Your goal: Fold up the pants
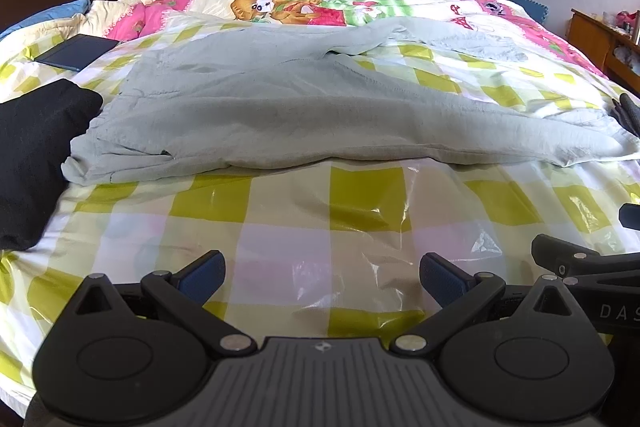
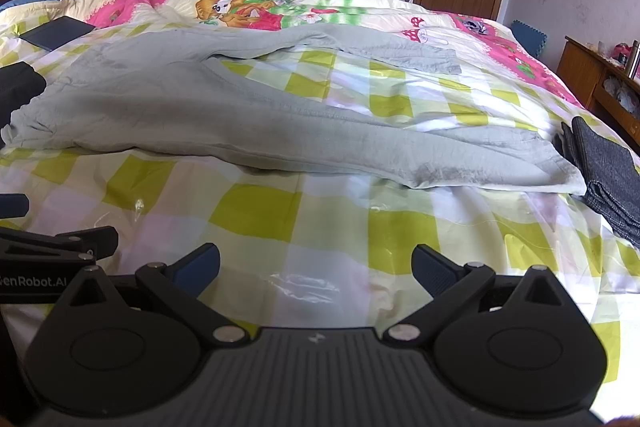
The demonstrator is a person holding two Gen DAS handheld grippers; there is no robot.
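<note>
Left wrist view: left gripper [image 1: 322, 277] jaws wide apart, nothing between them, hovering over the checked plastic sheet [image 1: 288, 223]. Right gripper [image 2: 316, 269] same, spread and empty. Grey pants [image 1: 280, 107] lie ahead, unfolded, legs splayed in a V, near hem just beside the folded dark jeans [image 2: 608, 171].

Risks: sheet is glossy and wrinkled, so a low pinch could grab plastic with cloth and drag everything. Thin hem may slip out. Black garment [image 1: 36, 155] touches the waistband; could snag.

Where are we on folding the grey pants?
Done: grey pants lie spread on the checked cover, legs splayed, no fold visible. In hand: nothing; left gripper and right gripper are open, short of the cloth. Left: every fold.
</note>
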